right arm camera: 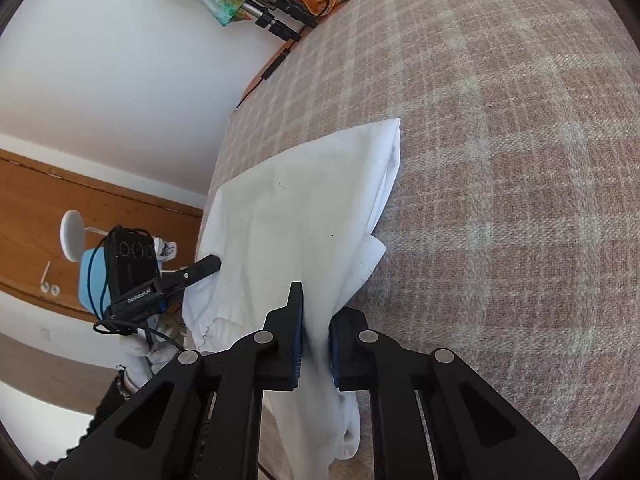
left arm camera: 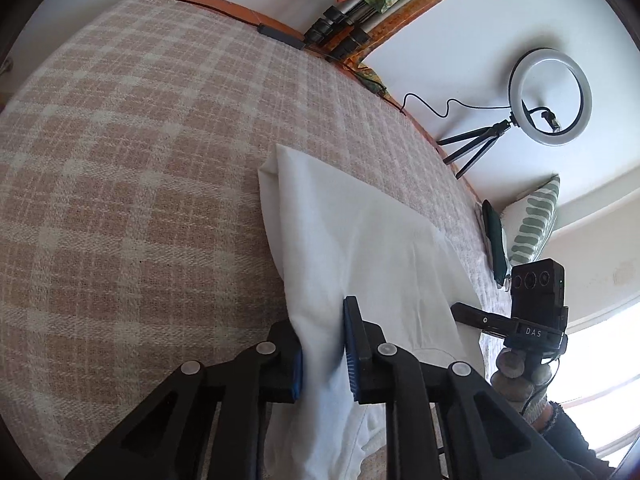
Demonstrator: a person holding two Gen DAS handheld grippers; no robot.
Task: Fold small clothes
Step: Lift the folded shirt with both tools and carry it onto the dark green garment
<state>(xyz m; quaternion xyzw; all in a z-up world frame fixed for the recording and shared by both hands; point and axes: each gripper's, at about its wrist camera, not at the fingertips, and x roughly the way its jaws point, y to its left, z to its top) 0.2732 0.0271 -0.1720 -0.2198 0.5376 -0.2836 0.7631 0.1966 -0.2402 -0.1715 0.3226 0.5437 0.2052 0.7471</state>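
A small white garment (left arm camera: 360, 240) lies on the checked beige bedcover (left arm camera: 140, 160), partly lifted at its near edge. My left gripper (left arm camera: 322, 344) is shut on one near edge of the cloth, which bunches between the blue pads. My right gripper (right arm camera: 316, 340) is shut on the opposite near edge of the same white garment (right arm camera: 304, 208). Each gripper shows in the other's view: the right one (left arm camera: 476, 316) at the garment's right side, the left one (right arm camera: 200, 268) at its left side. The cloth hangs down below both grippers.
The checked bedcover (right arm camera: 500, 200) spreads wide beyond the garment. A ring light on a tripod (left arm camera: 548, 96), tripod legs with a colourful cloth (left arm camera: 360, 12) and a leaf-patterned pillow (left arm camera: 532, 224) stand along the white wall. A wooden panel (right arm camera: 80, 200) is at left.
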